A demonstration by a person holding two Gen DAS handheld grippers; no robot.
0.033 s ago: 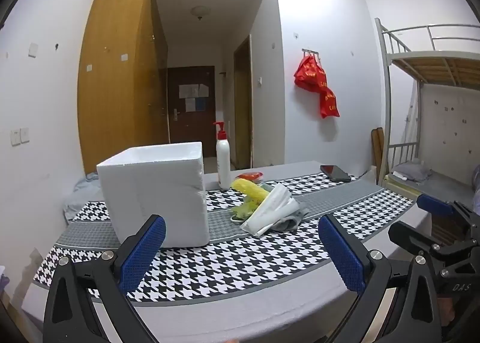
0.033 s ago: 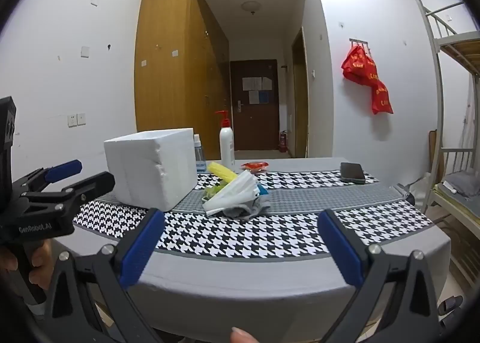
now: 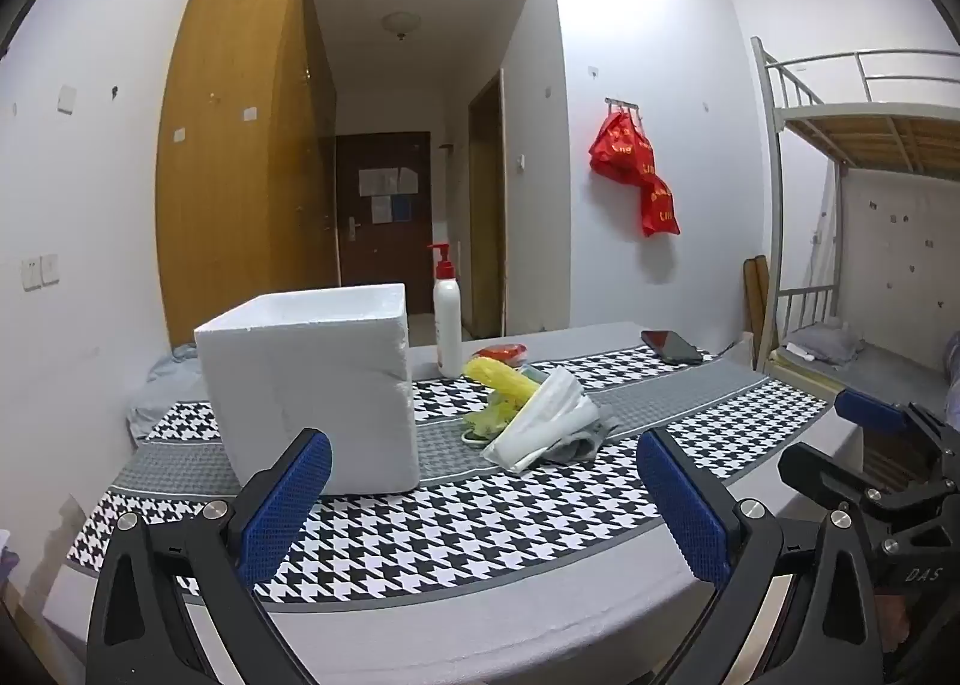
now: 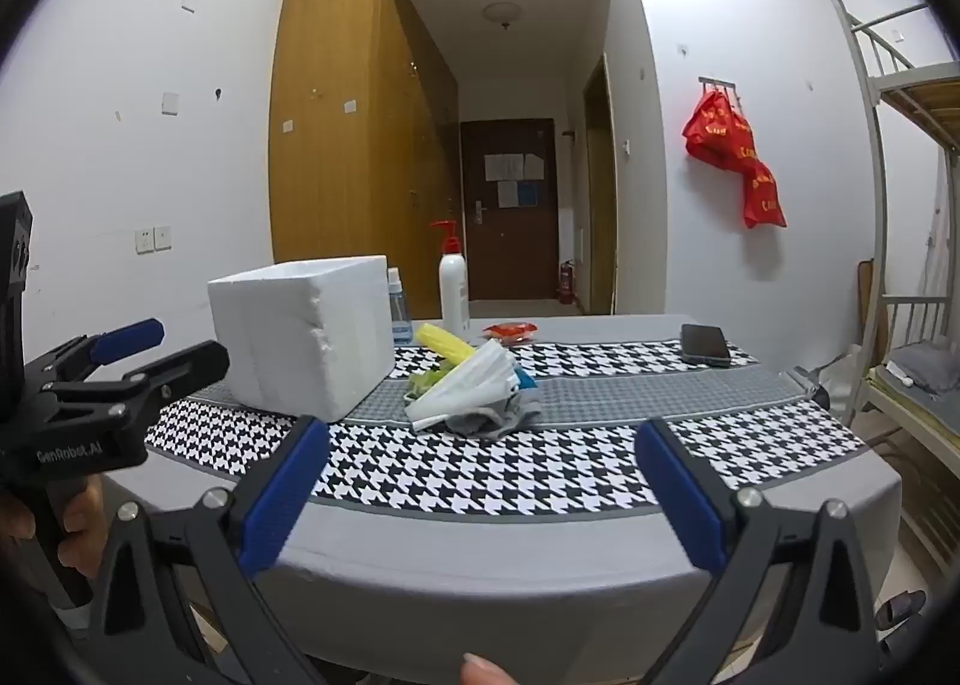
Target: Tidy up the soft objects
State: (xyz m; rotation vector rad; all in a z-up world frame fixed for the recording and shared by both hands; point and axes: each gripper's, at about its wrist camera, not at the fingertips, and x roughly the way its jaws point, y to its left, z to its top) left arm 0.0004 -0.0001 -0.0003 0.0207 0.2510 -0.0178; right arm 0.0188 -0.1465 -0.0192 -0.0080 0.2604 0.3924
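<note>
A pile of soft items lies mid-table on the houndstooth cloth (image 3: 480, 529): a yellow plush piece (image 3: 501, 376), something green (image 3: 489, 418), a stack of white face masks (image 3: 543, 421) and a grey cloth (image 3: 585, 439). In the right wrist view the same pile (image 4: 474, 385) also shows a bit of blue. A white foam box (image 3: 312, 391) (image 4: 300, 337) stands just left of it. My left gripper (image 3: 480, 481) hovers open over the table's near edge, with nothing between its blue pads. My right gripper (image 4: 483, 475) is open too, short of the front edge.
Behind the pile stand a red-capped pump bottle (image 3: 447, 319), a small clear bottle (image 4: 399, 307) and a red packet (image 3: 501, 352). A dark phone (image 3: 671, 347) lies far right. A metal bunk bed (image 3: 840, 265) borders the right side. A person's hand (image 4: 78, 523) holds the left gripper's handle.
</note>
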